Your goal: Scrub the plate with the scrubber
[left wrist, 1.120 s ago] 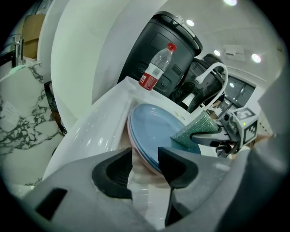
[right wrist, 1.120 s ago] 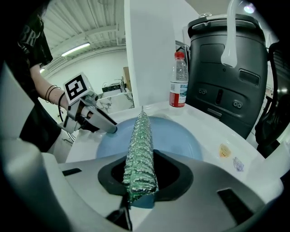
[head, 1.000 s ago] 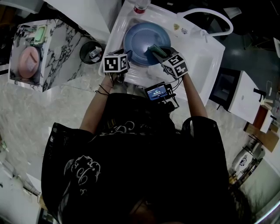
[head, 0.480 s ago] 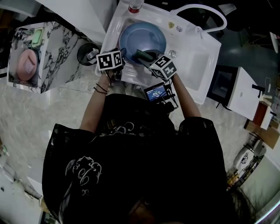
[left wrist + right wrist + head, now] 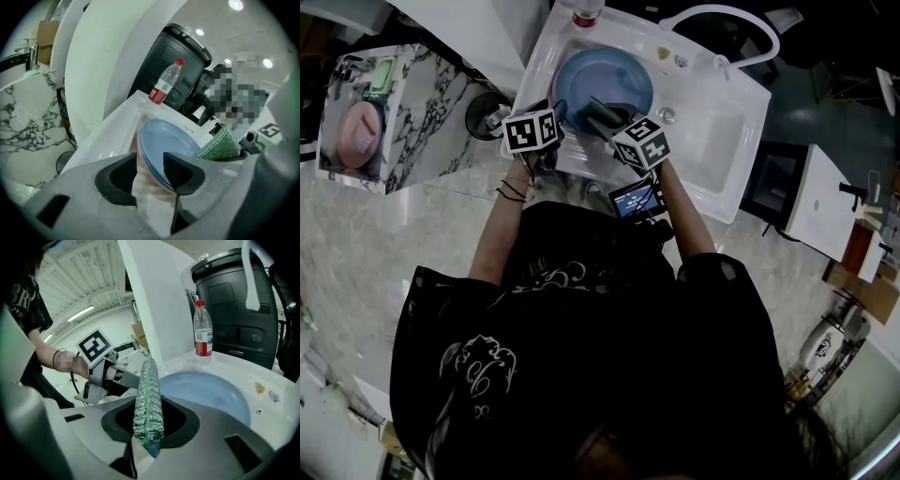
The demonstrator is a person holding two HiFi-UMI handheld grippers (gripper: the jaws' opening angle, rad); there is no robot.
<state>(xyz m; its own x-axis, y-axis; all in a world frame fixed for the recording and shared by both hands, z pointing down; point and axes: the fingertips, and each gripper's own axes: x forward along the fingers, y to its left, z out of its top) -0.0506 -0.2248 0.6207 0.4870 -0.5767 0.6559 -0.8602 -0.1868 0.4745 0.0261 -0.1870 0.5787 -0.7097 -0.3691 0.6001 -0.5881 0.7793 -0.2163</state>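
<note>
no legible text, bottle label (image 5: 203,344) unreadable

Site condition as observed: a white sink (image 5: 727,131) is sitting between a marble-patterned counter (image 5: 427,122) and a white cabinet (image 5: 823,202). A clear bottle (image 5: 164,82) with a red cap and a red label is standing upright on the sink's far rim. A large black machine (image 5: 229,315) is standing just behind the bottle. A white hose (image 5: 712,8) is arching over the sink's far right corner. A round pink item (image 5: 358,136) and a small green item (image 5: 383,73) are lying apart on the counter. A round black container (image 5: 489,112) is standing between counter and sink.
</note>
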